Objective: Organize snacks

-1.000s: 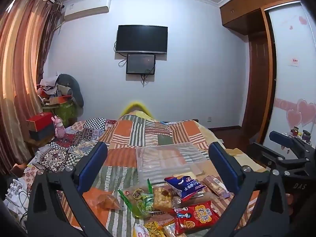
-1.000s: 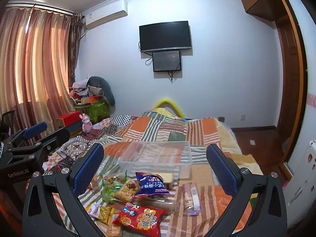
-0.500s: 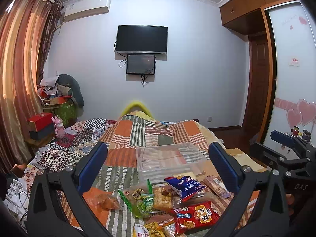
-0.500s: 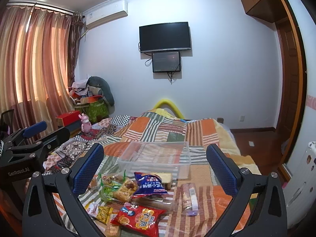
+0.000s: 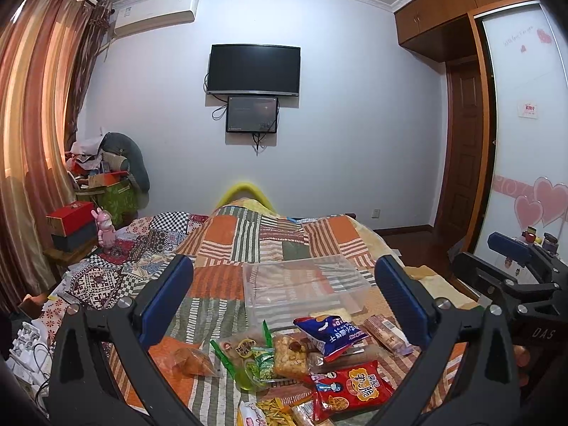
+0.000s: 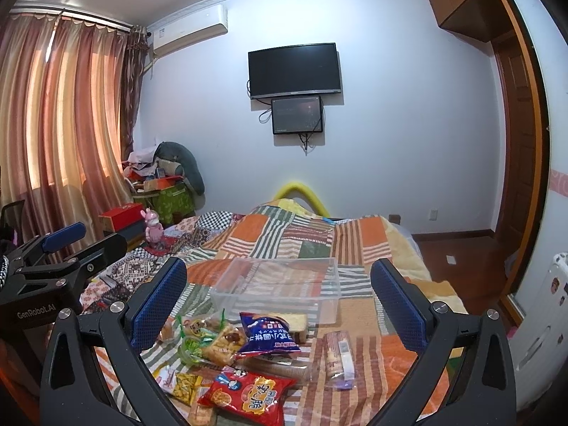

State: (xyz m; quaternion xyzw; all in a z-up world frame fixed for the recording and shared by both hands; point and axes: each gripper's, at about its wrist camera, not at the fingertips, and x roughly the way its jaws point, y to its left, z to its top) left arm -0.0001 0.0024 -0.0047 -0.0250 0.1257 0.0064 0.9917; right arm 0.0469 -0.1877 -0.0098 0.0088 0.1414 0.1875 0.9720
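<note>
fig. both grippers held above the near end of the bed, nothing gripped. left gripper: fingers wide apart, empty. right gripper: fingers wide apart, empty, seen also at 3 o'clock in the left view.

snack pile lies on the patchwork quilt just below & between the fingers, at 6 o'clock in both views: blue packet, red packet, green-wrapped sweets, a wafer-type pack in clear wrap off to 4 o'clock, well apart from the red one. clear plastic bin sits just beyond the pile, toward 12 o'clock, touching or nearly touching the blue packet; looks empty.

step, as judged: start of sorting, no snack picked yet. next move prob. calls for lowering one gripper onto a top-lying packet (blue one is least buried), closing on a crimped edge, then carrying it fwd over the bin rim.

hidden/unclear: packets at 6 o'clock are cut off by the frame edge; items under the blue & red packets can't be id'd; bin floor hard to read thru the transparent walls.
</note>
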